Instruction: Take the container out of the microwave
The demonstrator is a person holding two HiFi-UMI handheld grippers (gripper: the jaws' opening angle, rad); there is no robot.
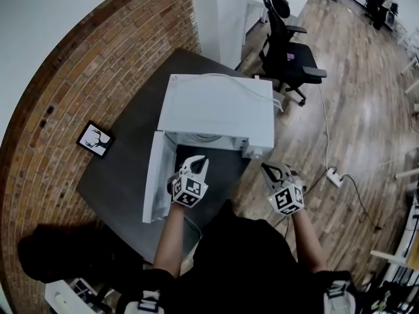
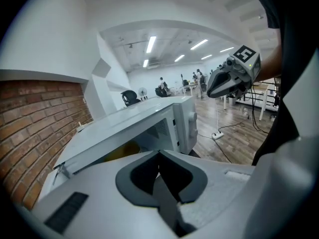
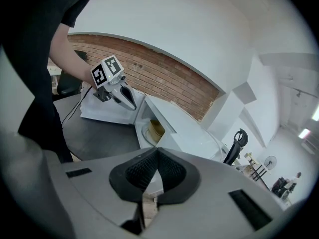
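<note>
A white microwave [image 1: 219, 110] stands on a dark table [image 1: 124, 169] with its door [image 1: 154, 175] swung open to the left. Inside, a yellowish container [image 3: 157, 128] sits on the white turntable; in the left gripper view only a yellow patch [image 2: 124, 151] of it shows. My left gripper [image 1: 198, 160] hovers just in front of the open cavity, shut and empty, its jaws touching [image 2: 159, 153]. My right gripper [image 1: 270, 169] hangs right of the microwave's control panel, beyond the table's edge. Its jaws [image 3: 157, 151] also meet with nothing between them.
A brick wall [image 1: 78, 77] curves along the table's left side, with a small framed picture [image 1: 95, 139] near it. Behind the microwave are a white pillar [image 1: 219, 12] and a black office chair [image 1: 288, 51]. A power strip [image 1: 335, 176] and cables lie on the wood floor at the right.
</note>
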